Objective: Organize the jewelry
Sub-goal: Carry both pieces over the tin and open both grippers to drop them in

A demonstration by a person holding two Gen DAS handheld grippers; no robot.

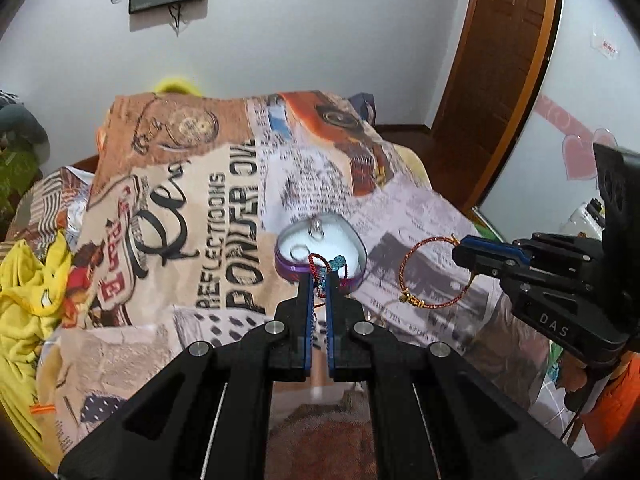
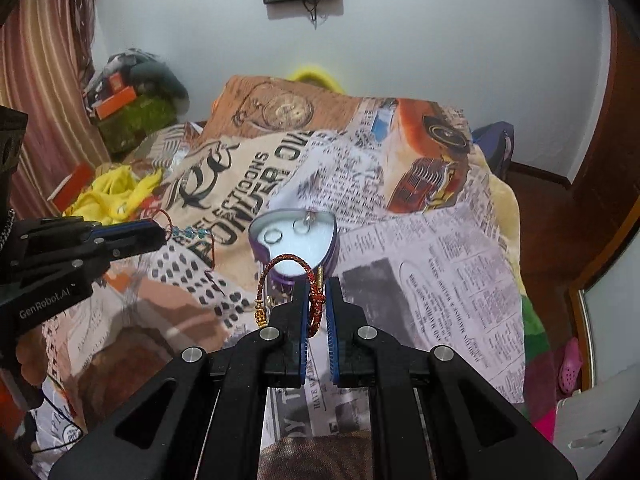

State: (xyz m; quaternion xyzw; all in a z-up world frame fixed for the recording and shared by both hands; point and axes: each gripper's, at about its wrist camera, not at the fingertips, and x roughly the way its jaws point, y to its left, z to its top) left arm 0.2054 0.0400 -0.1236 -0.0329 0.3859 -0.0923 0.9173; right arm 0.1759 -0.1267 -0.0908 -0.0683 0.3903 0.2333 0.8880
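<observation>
The heart-shaped purple tin [image 2: 294,240] sat open on the newspaper-print blanket [image 2: 440,264], two silver rings [image 2: 288,232] on its white lining. Bare blanket lay to its right — the bed's edge farther off. The left gripper [image 1: 319,280] was nipped tight on a red cord bracelet with turquoise beads [image 1: 334,264] at the tin's near rim. The right gripper [image 2: 317,292] clamped a braided red-and-gold bracelet [image 2: 280,276], its loop raised before the tin.
</observation>
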